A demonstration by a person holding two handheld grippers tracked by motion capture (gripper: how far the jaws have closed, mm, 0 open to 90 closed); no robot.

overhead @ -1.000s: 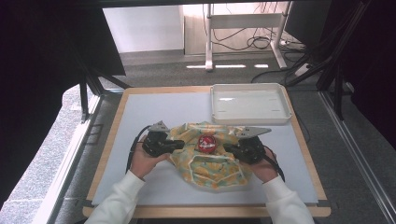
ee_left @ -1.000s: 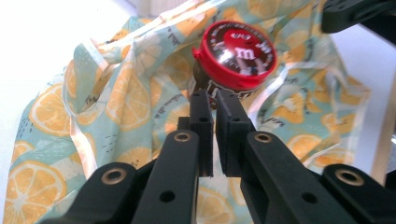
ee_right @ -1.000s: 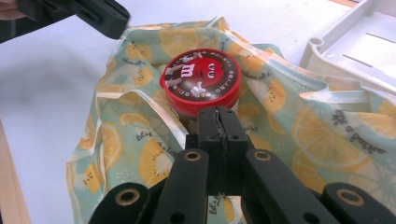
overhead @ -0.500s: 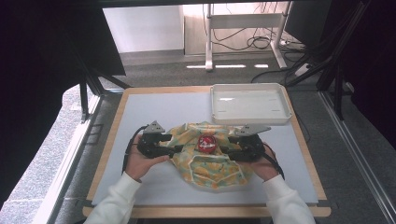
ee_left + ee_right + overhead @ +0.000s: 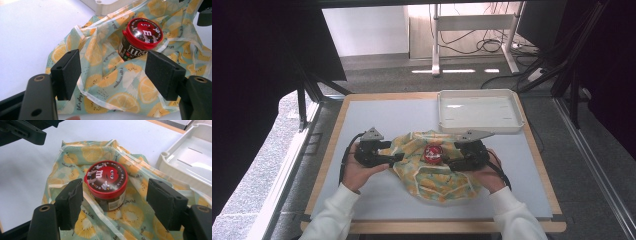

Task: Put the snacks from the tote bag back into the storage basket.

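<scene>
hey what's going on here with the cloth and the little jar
A person holds a gripper in each hand over a lemon-print cloth spread on the table. A small red-lidded candy jar stands on the cloth between them. The left gripper and right gripper have both just been opening; their fingers now stand apart with nothing clamped, the cloth lying loose below. A white tray sits beyond, by the far edge.

stands on the cloth (image 5: pixel 432 170), near its middle: the jar (image 5: pixel 433 153). spread on the table (image 5: pixel 377 115), cloth just in front of the tray (image 5: pixel 478 111); left gripper (image 5: pixel 394 158) at cloth's left edge, right gripper (image 5: pixel 451 163) at its right.
</scene>
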